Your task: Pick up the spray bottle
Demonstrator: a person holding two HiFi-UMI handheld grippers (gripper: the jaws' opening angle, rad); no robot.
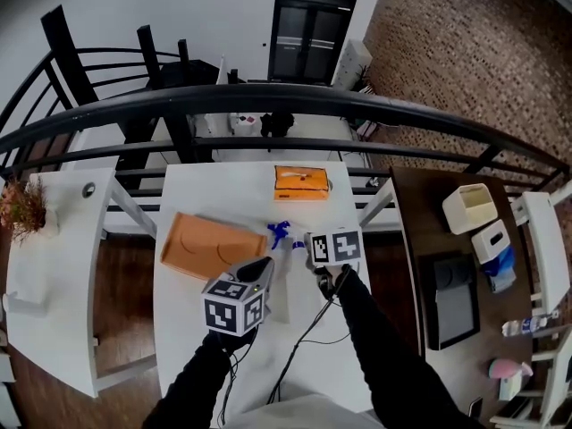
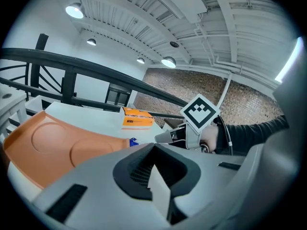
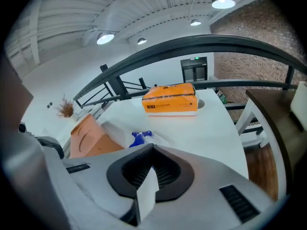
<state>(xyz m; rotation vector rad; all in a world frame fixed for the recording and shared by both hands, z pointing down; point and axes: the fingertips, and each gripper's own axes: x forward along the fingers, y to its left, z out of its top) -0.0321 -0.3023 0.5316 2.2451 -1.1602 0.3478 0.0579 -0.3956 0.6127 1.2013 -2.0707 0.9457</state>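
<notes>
One white bench [image 1: 234, 195] fills the centre of the head view and carries everything relevant.

Orange tray [image 1: 213, 247], with shallow round recesses, lies left of centre on the bench, empty as far as I can see.

Orange tissue box [image 1: 301, 182] sits at the upper centre, well apart from the work area.

Left claw [image 2: 153, 146]: tips together, nothing between them. It hangs low in the head view, below the tray's right corner.

Right claw [image 3: 152, 147]: also closed and empty, just right of centre in the head view.

Spray bottle [image 1: 281, 236] lies on its side on the bench in the middle of the head view, between the two claws and just beside the tray's right edge. Its pale body is hard to outline against the white bench. Its blue trigger head [image 3: 140, 138] shows just above the right claw's tips in the right gripper view.

Step in hand (judgement): approach, no grasp yet. Right claw looks better placed. To do it well:
- part the tips wide before descending
- straddle the body, not the trigger head
- close across the narrow width
- lift level, clear of the tray
</notes>
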